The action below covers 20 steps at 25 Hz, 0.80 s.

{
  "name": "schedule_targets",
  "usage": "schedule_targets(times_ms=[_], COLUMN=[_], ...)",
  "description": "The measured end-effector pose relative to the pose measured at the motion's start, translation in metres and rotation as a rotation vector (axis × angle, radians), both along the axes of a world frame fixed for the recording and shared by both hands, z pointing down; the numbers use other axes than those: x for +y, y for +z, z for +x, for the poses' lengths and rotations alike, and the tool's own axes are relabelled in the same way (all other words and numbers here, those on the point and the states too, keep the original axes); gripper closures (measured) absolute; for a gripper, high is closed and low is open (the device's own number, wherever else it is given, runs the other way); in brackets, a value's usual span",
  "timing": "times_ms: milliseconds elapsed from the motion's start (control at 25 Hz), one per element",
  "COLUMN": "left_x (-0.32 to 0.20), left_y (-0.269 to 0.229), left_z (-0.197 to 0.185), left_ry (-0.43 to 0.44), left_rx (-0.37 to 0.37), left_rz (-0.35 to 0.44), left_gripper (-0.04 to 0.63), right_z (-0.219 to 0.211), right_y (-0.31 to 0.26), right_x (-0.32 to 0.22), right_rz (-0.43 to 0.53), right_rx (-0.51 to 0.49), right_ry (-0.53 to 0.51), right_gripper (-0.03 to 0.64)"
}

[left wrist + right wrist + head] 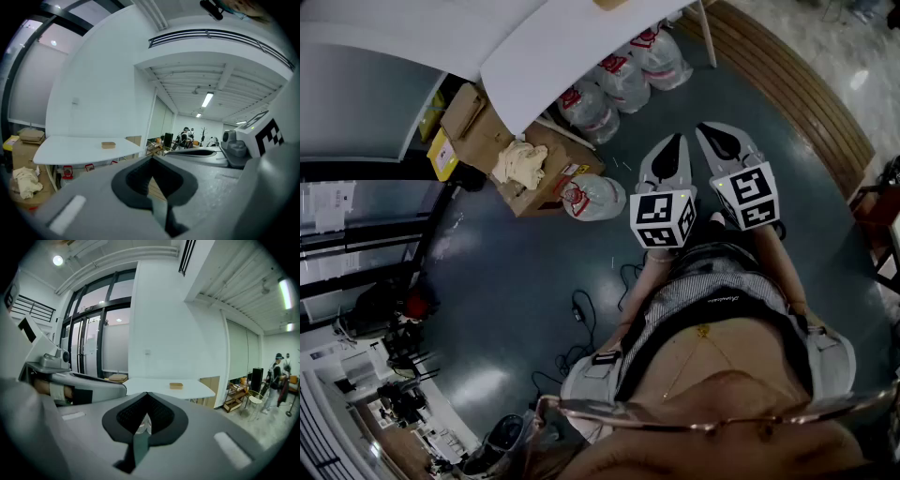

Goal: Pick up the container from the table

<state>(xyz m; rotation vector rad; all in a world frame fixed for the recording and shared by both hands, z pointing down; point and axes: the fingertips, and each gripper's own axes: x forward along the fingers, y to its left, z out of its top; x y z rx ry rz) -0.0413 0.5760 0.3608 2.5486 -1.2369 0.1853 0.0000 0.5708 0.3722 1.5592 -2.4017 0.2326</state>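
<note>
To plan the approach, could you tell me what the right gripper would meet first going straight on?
The right gripper would probably meet the white table or the plastic bags under it, below the container; depth unclear.

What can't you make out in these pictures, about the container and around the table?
Head view: the container is cut off by the top edge; only a corner shows.
Both gripper views: the container is too small and far to tell lid or contents.
Right gripper view: the bags under the table sit almost wholly behind the right gripper.
</note>
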Motion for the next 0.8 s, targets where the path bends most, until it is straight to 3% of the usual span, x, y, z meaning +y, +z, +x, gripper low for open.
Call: schedule_targets(times_ms=[520,800], left_x=[0.005,-0.018], left_y=[0.004,0.001], left_z=[0.003,0.000], left_ry=[-0.056,-0.050], left_rx=[0.036,0.044], left_rz=[0.002,0.028], left_gripper=[0.594,0.594], right_z=[-0.006,-0.008], right_y=[0.003,0.009], right_x=[0.008,-0.012], right_rz=[0.008,-0.003], right_rx=[-0.041,-0.012], right_ry=[-0.118,-0.108], right_gripper=[0.591,0.591])
